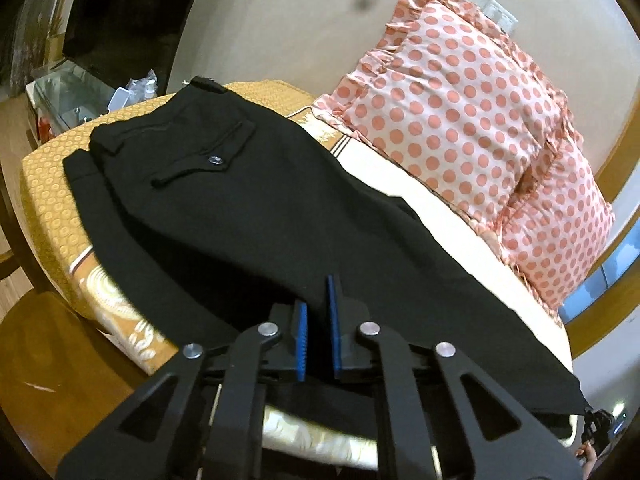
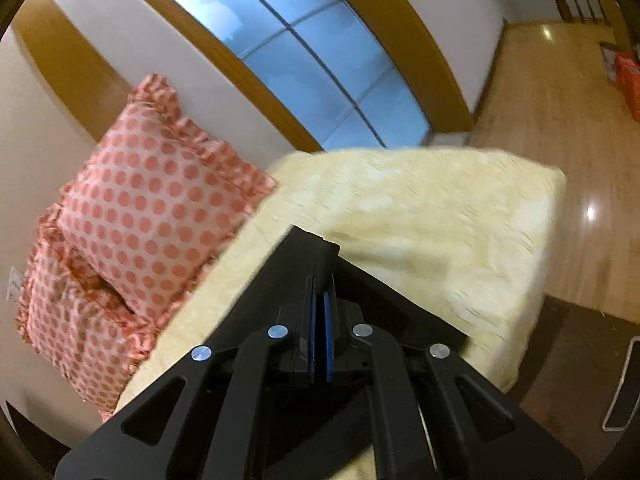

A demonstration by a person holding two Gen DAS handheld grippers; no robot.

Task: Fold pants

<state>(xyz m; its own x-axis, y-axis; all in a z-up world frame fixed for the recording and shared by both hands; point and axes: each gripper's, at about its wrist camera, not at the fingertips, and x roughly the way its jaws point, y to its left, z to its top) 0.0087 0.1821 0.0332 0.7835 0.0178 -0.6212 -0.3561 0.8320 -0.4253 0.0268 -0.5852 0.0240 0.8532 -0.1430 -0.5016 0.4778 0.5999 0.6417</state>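
Observation:
Black pants point(image 1: 248, 200) lie along the bed, waistband and a buttoned back pocket point(image 1: 208, 156) at the far left end. My left gripper point(image 1: 318, 312) is shut on the near edge of the pants, black cloth between its blue pads point(image 1: 333, 320). My right gripper point(image 2: 320, 300) is shut on a leg end of the pants point(image 2: 308, 252) and holds it lifted above the bed; the cloth drapes over the fingers. The right gripper also shows at the left wrist view's far lower right point(image 1: 600, 424).
The bed has a cream cover point(image 2: 420, 208) and a yellow patterned end point(image 1: 52, 200). Two pink polka-dot pillows point(image 1: 460, 120) point(image 2: 144, 208) lean against the wall. A glass box with clutter point(image 1: 80, 92) stands past the bed. Wooden floor point(image 2: 560, 80) and a blue window point(image 2: 304, 44) lie beyond.

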